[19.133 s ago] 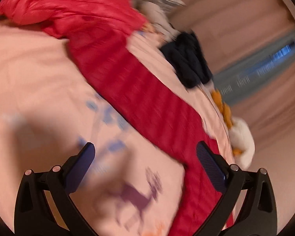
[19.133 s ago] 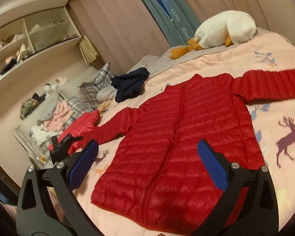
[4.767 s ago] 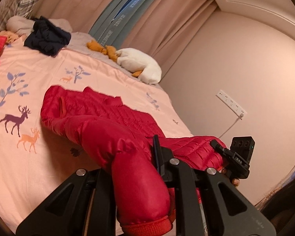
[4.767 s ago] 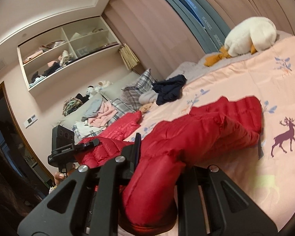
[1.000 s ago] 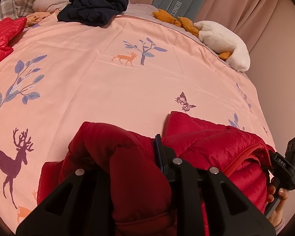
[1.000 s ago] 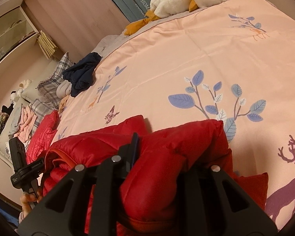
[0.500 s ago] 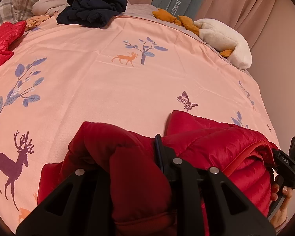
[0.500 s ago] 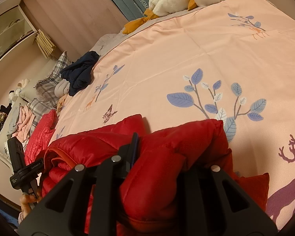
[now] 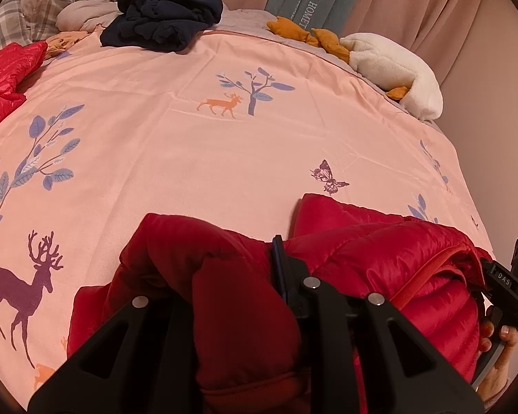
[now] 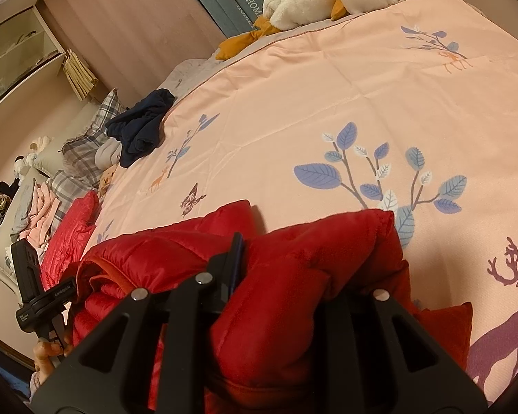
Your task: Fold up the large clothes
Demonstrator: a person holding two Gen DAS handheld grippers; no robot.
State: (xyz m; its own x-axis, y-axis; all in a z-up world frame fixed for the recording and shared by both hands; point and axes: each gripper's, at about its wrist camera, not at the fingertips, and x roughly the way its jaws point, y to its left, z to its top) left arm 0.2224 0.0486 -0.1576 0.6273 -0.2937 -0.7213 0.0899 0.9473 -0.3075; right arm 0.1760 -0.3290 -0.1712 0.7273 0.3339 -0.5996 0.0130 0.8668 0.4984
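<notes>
The red jacket (image 9: 380,252) lay bunched near the bed (image 9: 224,145) edge, probably half folded. Both claws, left claw (image 9: 238,296) and right claw (image 10: 276,286), gripped its fabric; flattening remained.

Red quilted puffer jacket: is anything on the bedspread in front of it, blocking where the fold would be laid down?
Nothing visible does. The red quilted puffer jacket is clamped in both the left gripper and the right gripper. The pink printed bedspread ahead lies bare; the dark navy garment and white plush goose sit at its far edge.

Black fingers (image 9: 283,269), silver screws, blue pads.
</notes>
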